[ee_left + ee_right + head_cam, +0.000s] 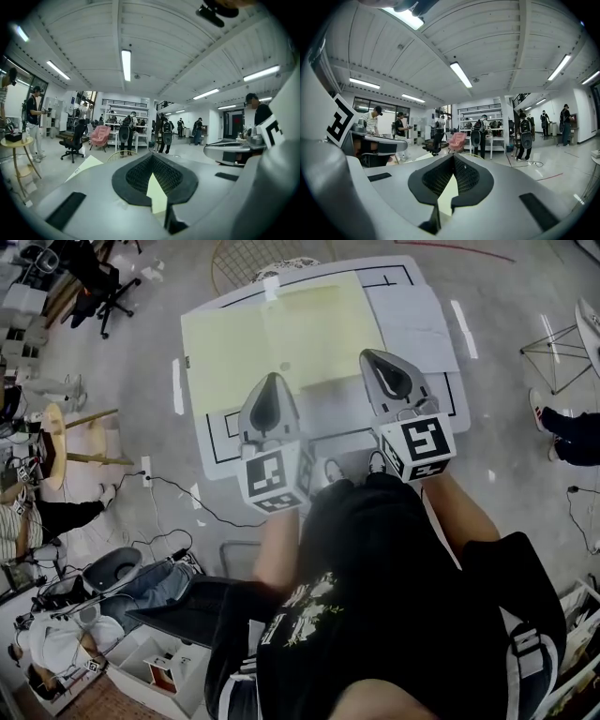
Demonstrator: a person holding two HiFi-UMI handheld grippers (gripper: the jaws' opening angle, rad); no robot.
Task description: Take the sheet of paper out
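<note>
A large pale yellow sheet of paper (281, 338) lies spread over the white table (217, 448), and both grippers hold its near edge. My left gripper (273, 381) is shut on the sheet's near left part. My right gripper (369, 358) is shut on its near right part. In the left gripper view the closed black pads (136, 176) pinch a strip of the yellow sheet (157, 193); the left gripper (152, 157) points almost level. The right gripper view shows the same: the right gripper (453, 157) has the yellow paper (449, 194) running between its pads.
White sheets (412, 324) lie on the table's right side, beside the yellow one. Around the table are an office chair (98, 282), a wooden stool (56, 442), floor cables (178, 493) and a wire frame (553, 352). Several people stand by shelves (483, 131) in the distance.
</note>
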